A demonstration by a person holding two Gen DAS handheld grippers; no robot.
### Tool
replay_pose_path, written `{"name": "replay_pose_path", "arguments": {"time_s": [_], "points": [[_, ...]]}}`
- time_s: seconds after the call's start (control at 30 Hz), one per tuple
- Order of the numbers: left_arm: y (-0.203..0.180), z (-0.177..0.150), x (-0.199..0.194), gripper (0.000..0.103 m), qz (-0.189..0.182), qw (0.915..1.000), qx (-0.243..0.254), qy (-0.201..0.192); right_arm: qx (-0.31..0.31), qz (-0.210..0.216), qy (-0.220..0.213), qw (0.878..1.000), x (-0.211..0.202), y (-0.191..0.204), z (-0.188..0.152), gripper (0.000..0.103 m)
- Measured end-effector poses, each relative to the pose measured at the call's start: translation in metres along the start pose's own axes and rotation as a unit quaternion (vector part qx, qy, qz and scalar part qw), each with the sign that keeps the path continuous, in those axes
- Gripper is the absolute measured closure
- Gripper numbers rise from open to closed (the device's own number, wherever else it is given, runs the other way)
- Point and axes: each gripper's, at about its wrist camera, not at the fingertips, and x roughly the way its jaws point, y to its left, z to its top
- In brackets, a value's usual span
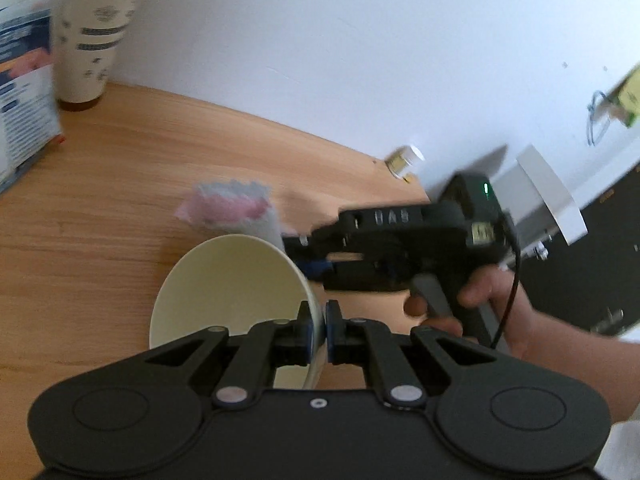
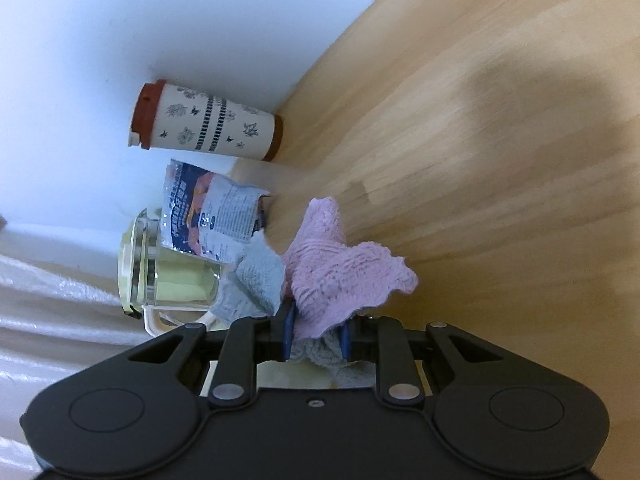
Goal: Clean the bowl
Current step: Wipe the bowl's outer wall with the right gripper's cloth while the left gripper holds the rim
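Observation:
In the left wrist view my left gripper [image 1: 319,322] is shut on the rim of a cream bowl [image 1: 224,288], holding it tilted on edge above the wooden table [image 1: 100,200]. My right gripper [image 1: 316,254] reaches in from the right, just behind the bowl, with a pink and grey cloth [image 1: 232,206] blurred beyond the bowl's far rim. In the right wrist view my right gripper [image 2: 316,338] is shut on that pink and grey cloth [image 2: 340,272], which bunches out ahead of the fingers. The bowl barely shows there.
A patterned cup with a red lid [image 1: 96,28] [image 2: 208,124] and a printed packet [image 1: 24,92] [image 2: 216,212] stand by the white wall. A glass jug [image 2: 168,276] is beside the packet. A small bottle [image 1: 404,160] lies at the wall.

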Motion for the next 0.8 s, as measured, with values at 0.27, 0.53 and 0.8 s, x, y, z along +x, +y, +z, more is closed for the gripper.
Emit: {"name": "replay_pose_path", "arguments": {"time_s": [0.27, 0.53, 0.8], "points": [[-0.004, 0.001, -0.002, 0.097, -0.005, 0.9999, 0.012, -0.005, -0.082, 0.007, 0.012, 0.997, -0.029, 0.042, -0.005, 0.078], [-0.016, -0.004, 0.003, 0.094, -0.027, 0.9987, 0.044, 0.004, -0.035, -0.026, 0.037, 0.998, 0.006, 0.005, 0.01, 0.078], [-0.011, -0.002, 0.0, 0.095, -0.02, 0.9991, 0.037, 0.003, -0.023, 0.007, 0.045, 0.999, -0.007, 0.003, 0.013, 0.078]]}}
